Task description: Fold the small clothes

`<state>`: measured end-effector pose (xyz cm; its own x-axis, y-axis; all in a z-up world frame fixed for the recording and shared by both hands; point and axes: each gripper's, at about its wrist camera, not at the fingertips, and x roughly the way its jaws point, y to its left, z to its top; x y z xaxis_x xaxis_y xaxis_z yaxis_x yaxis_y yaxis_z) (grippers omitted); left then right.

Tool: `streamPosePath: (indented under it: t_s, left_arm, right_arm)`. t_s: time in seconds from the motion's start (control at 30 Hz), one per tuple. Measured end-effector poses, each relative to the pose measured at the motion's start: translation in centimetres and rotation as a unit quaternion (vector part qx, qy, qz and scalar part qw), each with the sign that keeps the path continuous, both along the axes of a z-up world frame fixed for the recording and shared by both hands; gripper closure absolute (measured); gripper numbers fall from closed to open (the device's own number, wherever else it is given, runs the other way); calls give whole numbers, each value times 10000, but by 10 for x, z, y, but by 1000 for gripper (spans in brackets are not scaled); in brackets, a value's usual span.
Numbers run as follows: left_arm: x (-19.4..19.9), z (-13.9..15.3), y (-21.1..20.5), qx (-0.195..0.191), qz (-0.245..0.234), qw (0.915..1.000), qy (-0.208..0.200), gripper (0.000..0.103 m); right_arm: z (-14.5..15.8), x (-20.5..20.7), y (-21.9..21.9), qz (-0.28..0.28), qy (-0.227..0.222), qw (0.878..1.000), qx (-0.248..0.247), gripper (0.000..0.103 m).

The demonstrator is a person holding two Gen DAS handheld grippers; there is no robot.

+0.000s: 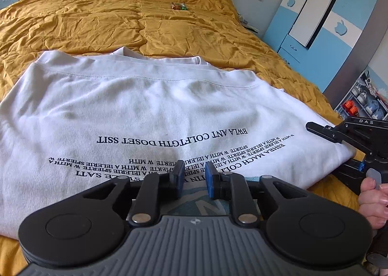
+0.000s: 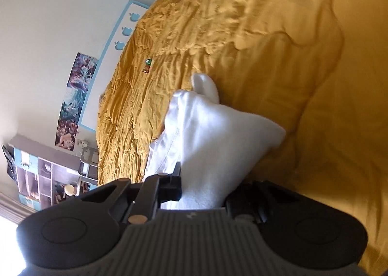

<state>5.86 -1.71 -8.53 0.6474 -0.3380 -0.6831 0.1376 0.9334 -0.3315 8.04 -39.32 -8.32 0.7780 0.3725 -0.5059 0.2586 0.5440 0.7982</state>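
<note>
White tee [image 1: 150, 111] lies on the bed [image 1: 97, 16], partly folded, print side up, occupying the near part of the bed w/ its near edge under the left tongs [image 1: 194, 176]. A hem line runs across the far side, and a bit of another layer peeks out beyond it, so one fold looks done already.

Left tongs: blue pads a little apart, nothing between them, hovering just over the tee's near edge, approx. mid-width. Not gripping.

Right tongs [image 2: 203, 184]: at the tee's right edge; seen from the left cam they sit side-on, body [image 1: 349, 135] low by the bed. In the right cam, white cloth fills the gap between the fingers and bunches up beyond them. One finger is hidden behind the cloth, so can't say for sure, but it reads as clamped on the tee's right corner, cloth lifted off the bed there.

Step, as I judge it: mid-fold, right side being picked up to carry across toward the left.

Next move needs: left tongs to either pin the near edge or grab it so the body doesn't drag; right to travel across keeping the edge taut and square, then lay it flat. Risk: single-corner grip lets the cloth sag and crease.

Small wrapper [image 1: 179, 6] sits far up the bed, well apart, no concern.
</note>
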Motion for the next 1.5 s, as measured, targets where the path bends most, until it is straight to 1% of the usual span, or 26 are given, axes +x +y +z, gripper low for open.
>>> streamPosePath:
  t_s: [0.07,0.13,0.23,0.27,0.3,0.4,0.43,0.53,0.67,0.73,0.83,0.9,0.97,1.07,1.13,1.2,1.23,1.27,1.3,1.33,1.37,1.4,1.43,1.47,1.5]
  left_arm:
    - [5,-3,5,-155,-174,9995,228,80]
    - [9,-5,9,-231,-286,9986,381,80]
    - [9,-4,21,-609,-171,9967,514,80]
    - [8,-2,22,-629,-170,9965,524,79]
    - [7,1,22,-541,-199,9970,519,79]
    - [1,13,21,-109,-226,9985,477,76]
    - [-1,18,22,-12,-200,9987,478,73]
    - [-8,31,30,162,-106,9988,461,72]
    - [-19,44,56,204,209,9985,462,71]
    - [-25,49,75,199,448,9976,488,71]
    - [-38,54,109,86,881,9950,465,71]
    - [-47,56,133,32,1049,9936,414,70]
    - [-56,57,153,34,1003,9945,283,68]
    - [-69,58,184,56,1388,9901,188,68]
    - [-75,59,205,37,1688,9855,198,68]
    - [-80,59,226,-44,1983,9800,180,68]
    - [-83,60,236,-86,2116,9772,167,68]
    - [-85,60,244,-125,2243,9743,151,68]
    - [-88,61,252,-165,2369,9713,125,68]
    - [-90,62,259,-194,2465,9689,99,68]
    - [-93,63,264,-217,2545,9668,70,68]
    - [-95,64,268,-232,2609,9651,46,68]
    - [-96,65,271,-237,2646,9640,36,68]
    - [-97,65,273,-231,2671,9634,52,68]
    - [-97,65,274,-217,2684,9630,80,68]
  right_arm:
    - [17,3,12,111,-200,9990,-379,94]
    - [32,5,23,252,-399,9967,-661,94]
    - [55,3,44,407,-760,9896,-1148,94]
    - [63,2,51,450,-892,9871,-1248,95]
    - [69,1,57,499,-1010,9849,-1313,95]
    - [87,-1,74,676,-1315,9769,-1541,95]
    - [95,0,82,737,-1415,9731,-1660,95]
    - [111,-4,103,885,-1681,9626,-1930,95]
    - [132,-8,128,1125,-2080,9487,-2100,95]
    - [139,-9,141,1250,-2214,9417,-2204,95]
    - [149,-10,166,1435,-2400,9308,-2353,95]
    - [152,-10,181,1541,-2497,9245,-2435,95]
    - [153,-11,197,1724,-2600,9163,-2510,95]
    - [150,-11,219,1977,-2773,9057,-2526,95]
    - [148,-14,234,2134,-2846,8951,-2690,95]
    - [144,-19,253,2375,-2997,8745,-2983,95]
    - [141,-22,264,2531,-3065,8622,-3139,95]
    - [138,-26,274,2703,-3125,8482,-3313,95]
    - [133,-30,286,2922,-3189,8292,-3542,95]
    - [126,-37,300,3166,-3258,8059,-3796,95]
    - [120,-42,311,3363,-3313,7853,-4005,95]
    - [107,-50,326,3614,-3413,7522,-4324,95]
    - [92,-58,342,3864,-3491,7159,-4651,95]
    - [76,-64,358,4102,-3492,6849,-4907,95]
    - [61,-68,370,4305,-3412,6633,-5083,95]
